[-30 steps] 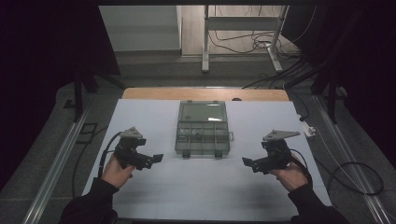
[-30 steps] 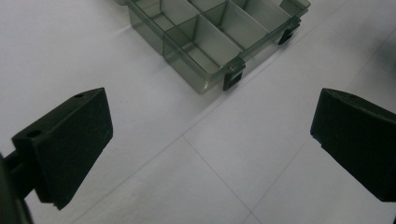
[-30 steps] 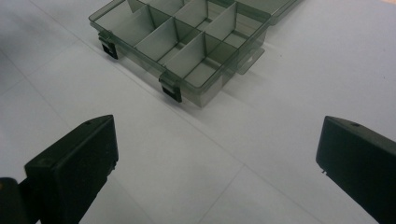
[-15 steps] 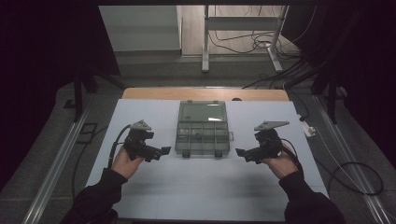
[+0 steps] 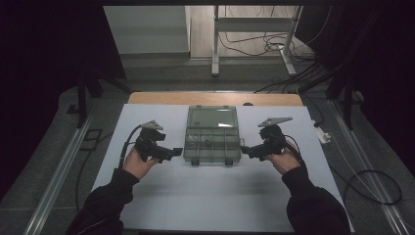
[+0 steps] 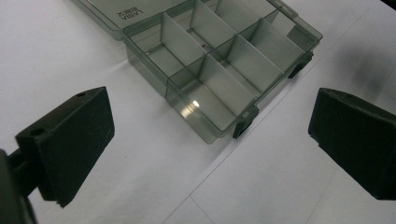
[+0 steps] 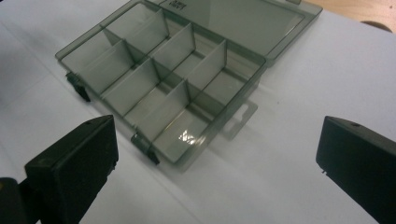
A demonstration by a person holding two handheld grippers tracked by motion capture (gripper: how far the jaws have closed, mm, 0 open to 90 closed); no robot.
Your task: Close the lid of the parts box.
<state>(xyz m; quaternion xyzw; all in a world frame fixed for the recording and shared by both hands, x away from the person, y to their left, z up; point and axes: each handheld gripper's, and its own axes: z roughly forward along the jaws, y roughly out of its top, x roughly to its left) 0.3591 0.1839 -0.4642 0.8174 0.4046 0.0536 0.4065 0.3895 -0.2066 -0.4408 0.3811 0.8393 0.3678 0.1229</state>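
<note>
A clear grey plastic organiser box (image 5: 213,144) lies open in the middle of the white table, its lid (image 5: 212,117) folded back flat away from me. Its divided compartments (image 6: 219,70) (image 7: 159,84) look empty. My left gripper (image 5: 172,152) sits just left of the box's front left corner, jaws wide apart with nothing between them (image 6: 210,154). My right gripper (image 5: 247,151) sits just right of the box's front right corner, also open and empty (image 7: 215,168). Two black latches (image 6: 246,123) (image 7: 144,148) hang on the box's front wall.
A white sheet (image 5: 215,200) covers the table, with a wooden strip (image 5: 215,98) along its far edge. A small white object (image 5: 323,135) lies at the right edge. Cables (image 5: 377,186) trail on the floor to the right, and a table frame (image 5: 254,24) stands beyond.
Both grippers have moved forward and inward from the near table area to either side of the box's front corners. The box has not moved.
</note>
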